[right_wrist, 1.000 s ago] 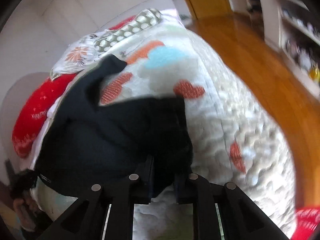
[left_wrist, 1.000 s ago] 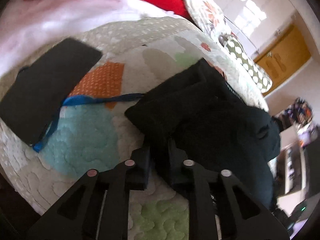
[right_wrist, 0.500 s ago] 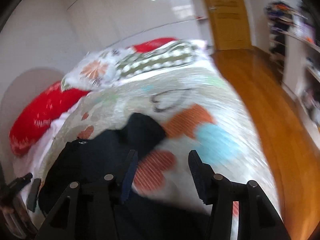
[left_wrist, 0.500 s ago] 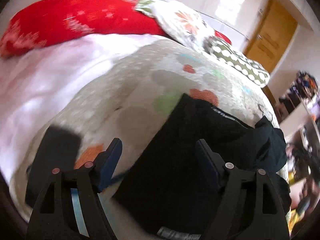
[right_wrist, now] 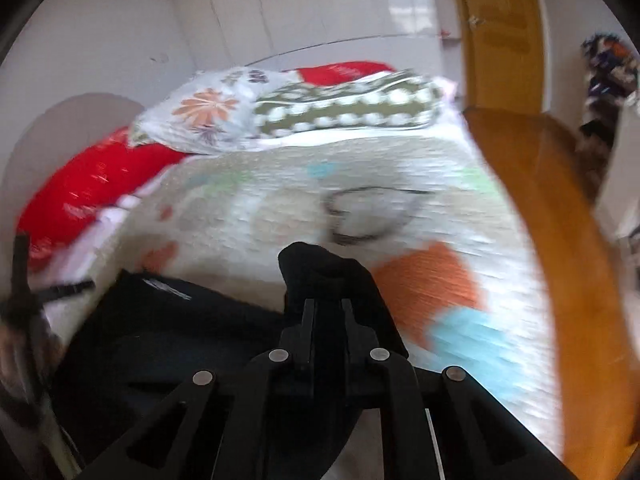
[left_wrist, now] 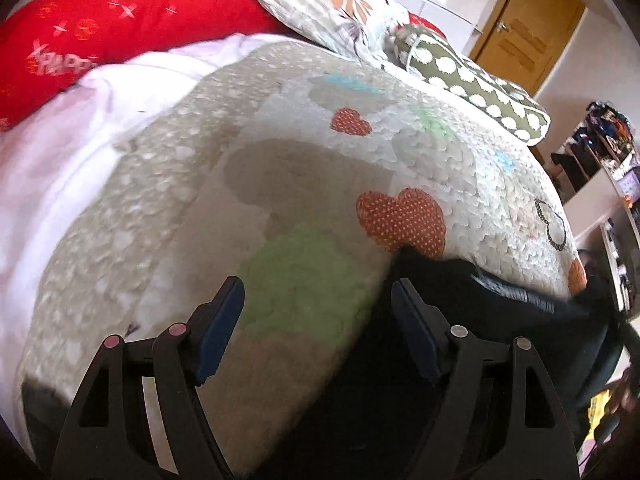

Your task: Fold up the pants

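The black pants [left_wrist: 492,308] lie on the heart-patterned quilt [left_wrist: 304,184], filling the lower right of the left wrist view. My left gripper [left_wrist: 317,286] is wide open above the quilt with nothing between its fingers; its right finger [left_wrist: 412,320] hangs over the pants' edge. In the right wrist view the pants [right_wrist: 168,332] spread to the lower left, and one end of them stands up as a hump [right_wrist: 320,268]. The jaws of my right gripper [right_wrist: 327,306] are closing on that hump, with black cloth pinched between them.
At the head of the bed lie a red pillow [left_wrist: 120,20], a floral pillow [left_wrist: 332,4] and a green dotted pillow [left_wrist: 472,76]. A white sheet [left_wrist: 60,152] borders the quilt. Wooden floor [right_wrist: 560,240] runs along the bed, with a door [left_wrist: 528,28] and shelves [left_wrist: 612,184] beyond.
My left gripper let go of the pants, opened wide and moved toward the pillows. My right gripper released the fabric, shifted along the pants and closed on a raised end.
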Action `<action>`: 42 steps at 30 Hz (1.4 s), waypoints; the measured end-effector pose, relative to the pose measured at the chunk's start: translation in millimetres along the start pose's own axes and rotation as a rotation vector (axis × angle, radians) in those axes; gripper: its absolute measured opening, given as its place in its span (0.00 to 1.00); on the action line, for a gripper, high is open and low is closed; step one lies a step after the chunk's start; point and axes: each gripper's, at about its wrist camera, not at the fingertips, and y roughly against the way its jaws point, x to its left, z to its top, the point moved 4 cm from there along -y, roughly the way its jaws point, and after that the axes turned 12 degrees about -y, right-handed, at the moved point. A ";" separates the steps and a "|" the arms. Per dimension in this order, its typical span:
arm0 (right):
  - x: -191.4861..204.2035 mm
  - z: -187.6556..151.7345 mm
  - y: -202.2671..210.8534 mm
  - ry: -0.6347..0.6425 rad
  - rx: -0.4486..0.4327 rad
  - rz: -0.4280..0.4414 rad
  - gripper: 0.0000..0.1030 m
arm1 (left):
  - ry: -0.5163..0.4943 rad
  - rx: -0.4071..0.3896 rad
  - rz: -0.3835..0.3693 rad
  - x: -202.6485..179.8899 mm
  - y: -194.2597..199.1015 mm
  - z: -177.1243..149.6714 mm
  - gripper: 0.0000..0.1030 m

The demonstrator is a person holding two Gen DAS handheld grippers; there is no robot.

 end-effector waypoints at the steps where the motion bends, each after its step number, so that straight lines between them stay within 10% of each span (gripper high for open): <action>1: -9.2 -4.7 0.2 0.017 0.010 -0.055 0.10 | -0.011 0.019 -0.014 -2.0 -7.5 1.8 0.74; 5: -31.9 -28.0 -9.8 0.056 0.169 -0.111 0.30 | -0.060 0.070 -0.054 -14.1 -26.5 4.5 0.74; 8: -36.2 -9.7 14.4 0.029 0.065 -0.114 0.32 | -0.124 0.048 -0.149 -31.9 -25.9 12.2 0.75; 11: -16.7 14.8 28.3 0.010 -0.016 0.057 0.47 | -0.176 0.083 -0.203 -47.6 -39.0 21.7 0.78; 15: 39.3 12.5 -13.5 0.158 0.114 0.233 0.47 | -0.268 0.135 -0.222 -69.5 -60.2 28.6 0.78; 22: 72.6 -19.4 -97.9 0.323 0.347 0.239 0.48 | -0.476 0.171 -0.162 -89.2 -77.4 32.2 0.85; 25: 80.1 -34.4 -89.7 0.411 0.338 0.258 0.16 | -0.566 0.155 -0.124 -97.5 -79.0 28.2 0.77; 28: 92.1 -39.4 -84.1 0.519 0.293 0.176 0.08 | -0.569 0.122 -0.169 -104.0 -71.7 27.8 0.35; 31: 95.8 -28.7 -78.2 0.526 0.260 0.153 0.06 | -0.549 0.112 -0.173 -104.6 -64.2 30.9 0.17; 42: 157.7 37.0 57.2 0.509 -0.135 0.207 0.00 | -0.415 -0.297 -0.081 -87.3 101.6 66.8 0.12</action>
